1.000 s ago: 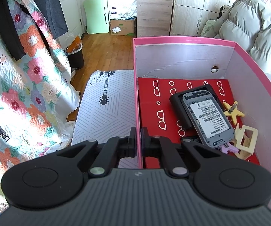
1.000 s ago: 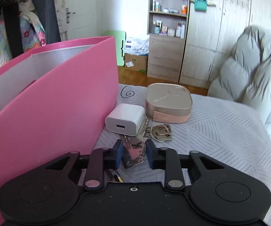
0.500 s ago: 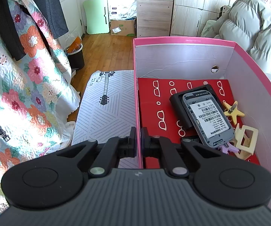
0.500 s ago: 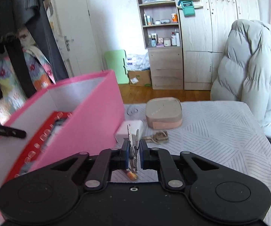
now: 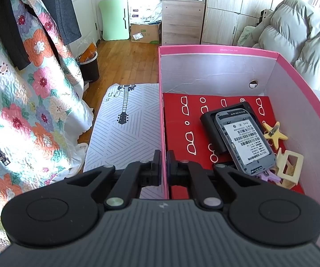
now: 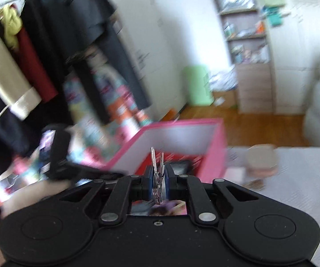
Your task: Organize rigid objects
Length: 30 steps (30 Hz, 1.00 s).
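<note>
While left tool point(image 5: 164, 166) pinches pink box point(image 5: 162, 115) wall, only right view shows right tool point(image 6: 157, 183) clamping keys point(image 6: 156, 166).

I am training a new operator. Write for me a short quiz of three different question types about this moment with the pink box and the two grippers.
1. True or false: the left gripper is shut on the side wall of the pink box.
2. Multiple choice: what does the right gripper hold? A) a white charger B) a bunch of keys C) a hair clip
3. Fill in: inside the box, the grey phone lies partly on top of a ___ device.

Key: 1 true. 2 B. 3 black.
</note>
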{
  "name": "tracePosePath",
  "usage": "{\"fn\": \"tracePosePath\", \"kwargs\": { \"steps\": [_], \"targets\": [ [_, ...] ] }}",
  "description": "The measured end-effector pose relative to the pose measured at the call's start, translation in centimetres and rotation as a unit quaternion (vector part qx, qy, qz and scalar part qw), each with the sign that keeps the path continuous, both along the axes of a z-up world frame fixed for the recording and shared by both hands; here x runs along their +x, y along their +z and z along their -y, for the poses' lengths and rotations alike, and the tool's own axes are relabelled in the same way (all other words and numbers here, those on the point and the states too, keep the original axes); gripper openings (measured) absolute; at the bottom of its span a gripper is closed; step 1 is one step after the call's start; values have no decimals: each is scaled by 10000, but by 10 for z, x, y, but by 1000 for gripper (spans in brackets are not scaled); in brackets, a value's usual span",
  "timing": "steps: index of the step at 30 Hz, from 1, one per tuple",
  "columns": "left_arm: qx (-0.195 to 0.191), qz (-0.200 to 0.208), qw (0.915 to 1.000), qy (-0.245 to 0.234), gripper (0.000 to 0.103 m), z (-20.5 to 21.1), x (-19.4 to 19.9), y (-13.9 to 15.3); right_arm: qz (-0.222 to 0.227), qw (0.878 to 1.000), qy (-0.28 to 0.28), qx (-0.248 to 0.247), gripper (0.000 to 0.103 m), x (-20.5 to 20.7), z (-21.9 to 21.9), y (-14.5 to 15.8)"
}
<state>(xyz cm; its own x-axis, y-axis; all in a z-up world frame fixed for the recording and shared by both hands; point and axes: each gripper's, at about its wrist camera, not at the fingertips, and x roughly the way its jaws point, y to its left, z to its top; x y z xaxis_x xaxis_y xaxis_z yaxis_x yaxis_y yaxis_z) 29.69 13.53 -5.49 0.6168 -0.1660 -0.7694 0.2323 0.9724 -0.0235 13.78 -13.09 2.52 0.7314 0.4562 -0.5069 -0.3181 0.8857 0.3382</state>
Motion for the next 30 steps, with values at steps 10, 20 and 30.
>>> {"fn": "tracePosePath", "kwargs": {
  "steps": [10, 20, 30],
  "targets": [
    [-42, 77, 10000, -3, 3, -1, -2, 1, -500, 9981, 30, -352, 16, 16, -40, -42],
    [6, 181, 9998, -8, 3, 0, -4, 2, 155, 9982, -490, -294, 31, -20, 15, -13],
    [102, 205, 9997, -37, 4, 2, -4, 2, -358, 9917, -794, -948, 31, -8, 51, -68]
  ]
}}
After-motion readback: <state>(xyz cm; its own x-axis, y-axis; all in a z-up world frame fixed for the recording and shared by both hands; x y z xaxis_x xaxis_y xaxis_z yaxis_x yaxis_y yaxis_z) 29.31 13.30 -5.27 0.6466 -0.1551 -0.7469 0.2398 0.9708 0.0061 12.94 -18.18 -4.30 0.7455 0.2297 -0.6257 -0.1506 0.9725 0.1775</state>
